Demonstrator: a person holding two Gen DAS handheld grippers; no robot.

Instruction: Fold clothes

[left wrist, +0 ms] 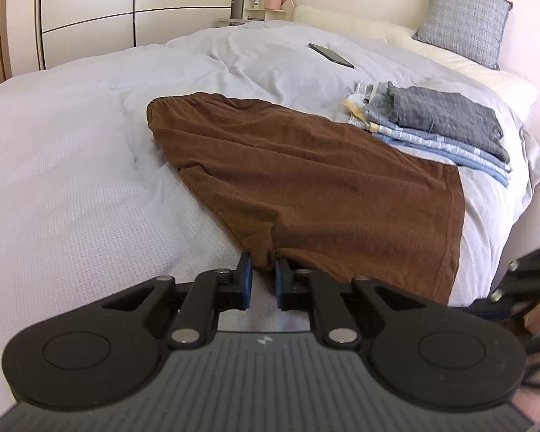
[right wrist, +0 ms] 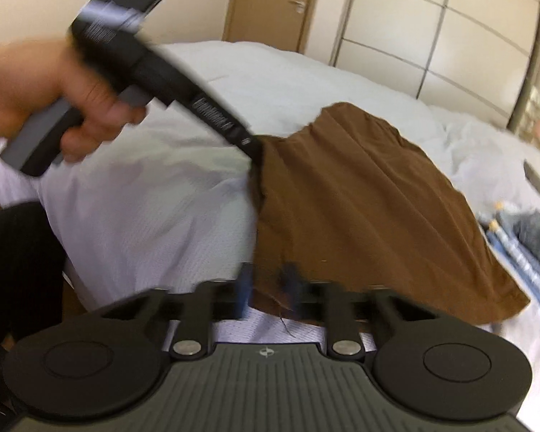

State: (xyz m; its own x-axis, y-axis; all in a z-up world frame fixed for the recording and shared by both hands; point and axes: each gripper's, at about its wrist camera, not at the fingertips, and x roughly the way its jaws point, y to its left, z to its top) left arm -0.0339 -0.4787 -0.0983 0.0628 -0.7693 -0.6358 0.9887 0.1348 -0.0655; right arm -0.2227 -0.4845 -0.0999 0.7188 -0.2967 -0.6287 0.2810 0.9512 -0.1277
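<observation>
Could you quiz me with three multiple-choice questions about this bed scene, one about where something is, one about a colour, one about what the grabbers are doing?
1. Where does the phone lie?
A. on the bed cover, beyond the clothes
B. on the folded pile
C. on the grey pillow

2. What colour is the spread-out garment?
A. blue
B. brown
C. white

3. What is the left gripper doing?
A. hanging open above the pillow
B. pinching the garment's near edge
C. holding the phone

Answers: 1 A, it rests on bare cover behind the folded pile. 2 B, the cloth is plainly brown. 3 B, brown fabric sits between its blue pads.
</observation>
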